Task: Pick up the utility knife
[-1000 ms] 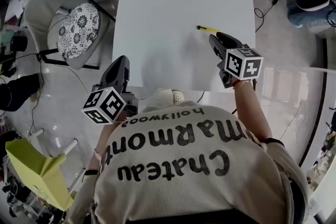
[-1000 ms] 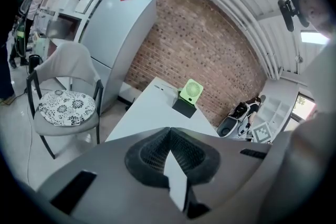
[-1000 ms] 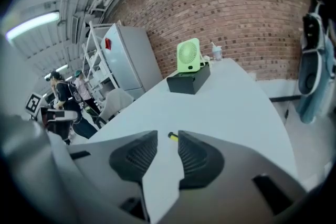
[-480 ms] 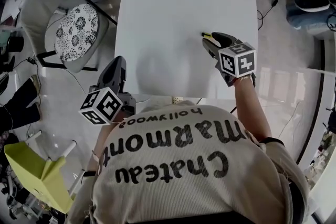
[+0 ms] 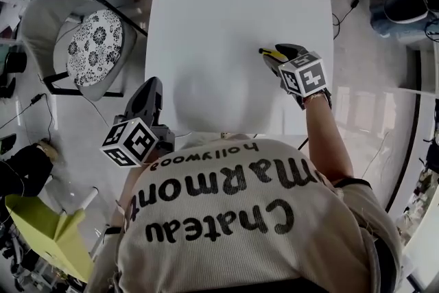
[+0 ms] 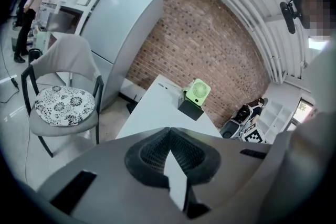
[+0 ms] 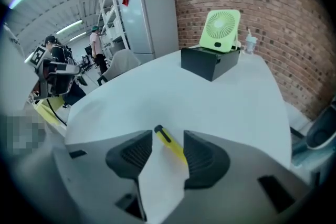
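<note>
As its jaws widen, the right gripper [image 7: 168, 135] straddles the utility knife [image 7: 176, 152], ungripped. The left gripper [image 6: 169, 132] is closed, empty.

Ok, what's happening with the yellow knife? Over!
Right gripper, jaws opening, straddling utility knife, no grip yet. Left gripper shut, empty. Knife flat on table, nothing in the way.

Right hand-held gripper [image 5: 278, 55], jaws opening, straddles the utility knife [image 5: 265, 51] (yellow-bodied) on white table [image 5: 206, 17].
</note>
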`<state>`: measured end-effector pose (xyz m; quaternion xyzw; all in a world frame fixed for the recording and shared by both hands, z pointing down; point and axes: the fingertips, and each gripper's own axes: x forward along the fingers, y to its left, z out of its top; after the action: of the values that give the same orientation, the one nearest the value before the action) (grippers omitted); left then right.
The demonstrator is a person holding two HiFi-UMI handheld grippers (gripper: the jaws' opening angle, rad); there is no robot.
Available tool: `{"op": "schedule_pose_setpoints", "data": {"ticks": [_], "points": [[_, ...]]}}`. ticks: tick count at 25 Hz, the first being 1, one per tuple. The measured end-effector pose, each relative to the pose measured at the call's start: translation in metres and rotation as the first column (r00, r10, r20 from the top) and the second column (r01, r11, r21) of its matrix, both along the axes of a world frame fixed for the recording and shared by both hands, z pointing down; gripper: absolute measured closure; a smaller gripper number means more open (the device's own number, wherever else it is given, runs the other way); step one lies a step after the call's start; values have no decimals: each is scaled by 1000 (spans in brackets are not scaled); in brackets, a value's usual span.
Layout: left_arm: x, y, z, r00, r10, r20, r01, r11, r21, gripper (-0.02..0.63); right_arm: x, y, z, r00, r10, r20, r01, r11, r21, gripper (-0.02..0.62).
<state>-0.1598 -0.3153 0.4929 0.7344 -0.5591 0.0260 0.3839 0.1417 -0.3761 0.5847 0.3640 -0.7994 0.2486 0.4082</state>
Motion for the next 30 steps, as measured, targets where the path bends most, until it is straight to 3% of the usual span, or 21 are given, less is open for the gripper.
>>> {"op": "schedule_pose_setpoints", "data": {"ticks": [8,14,30], "points": [[-3,2,2,1000,-21,12,21,1000,-10,604,5,1,8,999,-41,-14,41,999,-33,405],[-2,2,-1,1000,-25,16,25,1000,-7,604,4,9,17,992,-101,-79,97,994,-56,425],[1,20,-2,999,-50,2,50,999,0,604,3,8,17,992,-56,-115,47,996,-74,437]]}}
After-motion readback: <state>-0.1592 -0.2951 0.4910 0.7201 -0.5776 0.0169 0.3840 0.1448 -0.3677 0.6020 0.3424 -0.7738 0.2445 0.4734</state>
